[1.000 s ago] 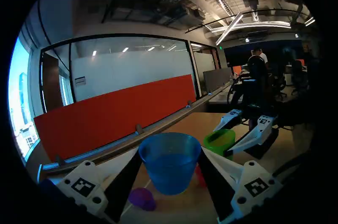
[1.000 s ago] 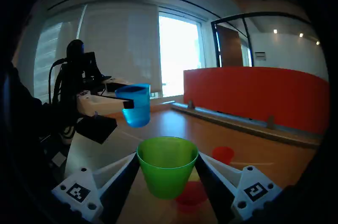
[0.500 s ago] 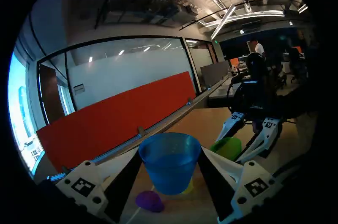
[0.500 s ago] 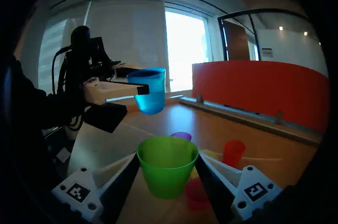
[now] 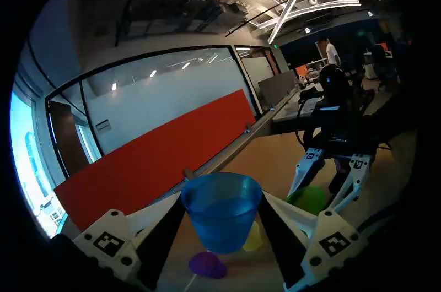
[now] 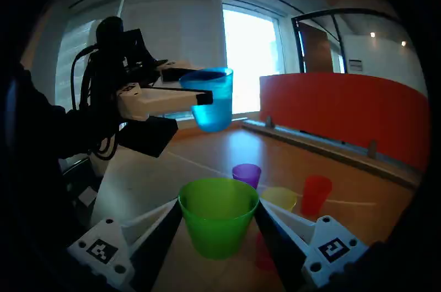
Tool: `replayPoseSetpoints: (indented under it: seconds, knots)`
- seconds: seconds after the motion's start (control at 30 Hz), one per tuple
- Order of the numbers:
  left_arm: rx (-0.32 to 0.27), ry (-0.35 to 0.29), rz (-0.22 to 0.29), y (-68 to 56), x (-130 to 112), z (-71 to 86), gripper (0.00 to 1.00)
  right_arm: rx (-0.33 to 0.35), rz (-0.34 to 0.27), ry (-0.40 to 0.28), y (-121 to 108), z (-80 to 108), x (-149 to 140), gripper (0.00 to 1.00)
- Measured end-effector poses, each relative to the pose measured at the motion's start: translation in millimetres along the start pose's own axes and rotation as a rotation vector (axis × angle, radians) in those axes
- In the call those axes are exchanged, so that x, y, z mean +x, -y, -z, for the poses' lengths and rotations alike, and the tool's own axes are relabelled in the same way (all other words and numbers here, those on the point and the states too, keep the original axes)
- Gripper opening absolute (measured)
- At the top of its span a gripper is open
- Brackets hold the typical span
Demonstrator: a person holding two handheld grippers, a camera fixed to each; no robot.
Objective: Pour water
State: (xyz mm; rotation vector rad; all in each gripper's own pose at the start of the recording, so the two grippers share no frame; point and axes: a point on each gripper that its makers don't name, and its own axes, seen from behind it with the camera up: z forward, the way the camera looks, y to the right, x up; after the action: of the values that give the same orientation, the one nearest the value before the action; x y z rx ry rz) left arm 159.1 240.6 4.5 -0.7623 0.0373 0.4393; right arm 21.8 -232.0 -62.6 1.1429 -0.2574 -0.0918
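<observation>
An open-plan office: glass-walled rooms [image 5: 165, 93], a red desk divider [image 5: 160, 162], long desks [image 5: 270, 162] and hanging strip lights [image 5: 283, 19].

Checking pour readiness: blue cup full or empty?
Partly full: the blue cup shows a waterline partway up, held upright by the left gripper.

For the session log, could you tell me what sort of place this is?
Probably an open-plan office: a wooden desk with an orange divider panel, a glass-walled room and ceiling strip lights.
</observation>
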Motion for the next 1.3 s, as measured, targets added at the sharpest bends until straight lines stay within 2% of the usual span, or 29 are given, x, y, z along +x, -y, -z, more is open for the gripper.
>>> replayPoseSetpoints:
  seconds: [0.97, 1.3]
  knots:
    - [-0.005, 0.017, -0.162, -2.4, 12, 3.4, 0.87, 0.050, 0.021, 0.010, 16, -12.8, -5, 0.91]
    - [-0.004, 0.021, -0.240, -7.3, 13, 2.3, 0.87, 0.065, 0.019, 0.000, 21, -15.6, 1, 0.91]
